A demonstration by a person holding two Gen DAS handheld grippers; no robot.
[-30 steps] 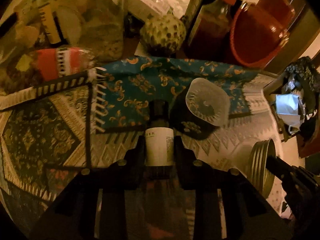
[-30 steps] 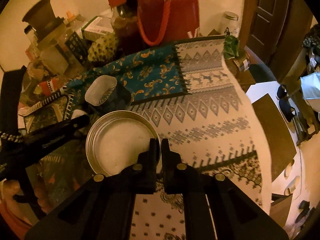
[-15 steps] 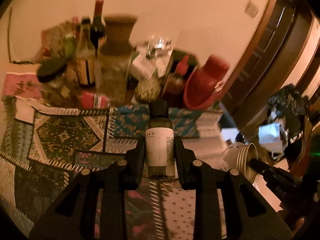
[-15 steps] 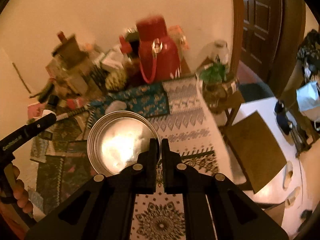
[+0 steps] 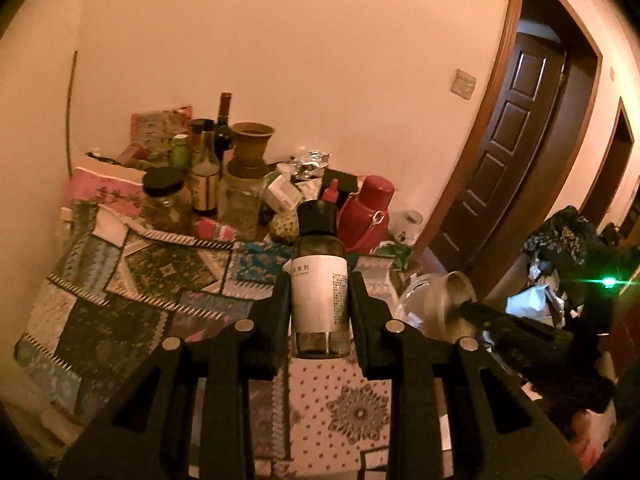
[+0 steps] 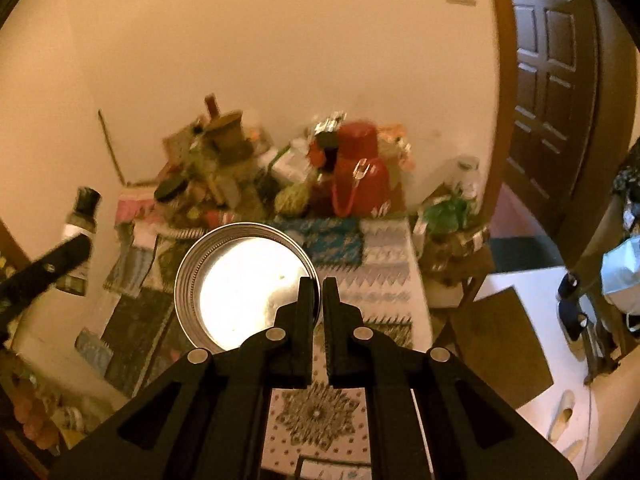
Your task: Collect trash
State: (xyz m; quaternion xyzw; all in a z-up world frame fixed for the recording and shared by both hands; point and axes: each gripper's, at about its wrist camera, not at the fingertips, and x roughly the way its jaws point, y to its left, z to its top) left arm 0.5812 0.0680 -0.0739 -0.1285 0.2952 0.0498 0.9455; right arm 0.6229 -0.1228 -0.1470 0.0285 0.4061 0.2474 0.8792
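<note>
My left gripper is shut on a small dark bottle with a black cap and a white label, held upright high above the table. The same bottle shows at the left edge of the right wrist view, blurred. My right gripper is shut on the rim of a round metal lid, whose pale inner face is turned toward the camera. In the left wrist view that lid appears blurred at the right, with the right gripper behind it.
A patterned cloth covers the table. Against the wall stand several bottles and jars, a clay vase and a red thermos. A dark wooden door is at the right. A brown chair seat stands beside the table.
Both grippers have risen and pulled back from the table with the bottle and the lid still held. The views now take in the wall and door; the table looks smaller.
</note>
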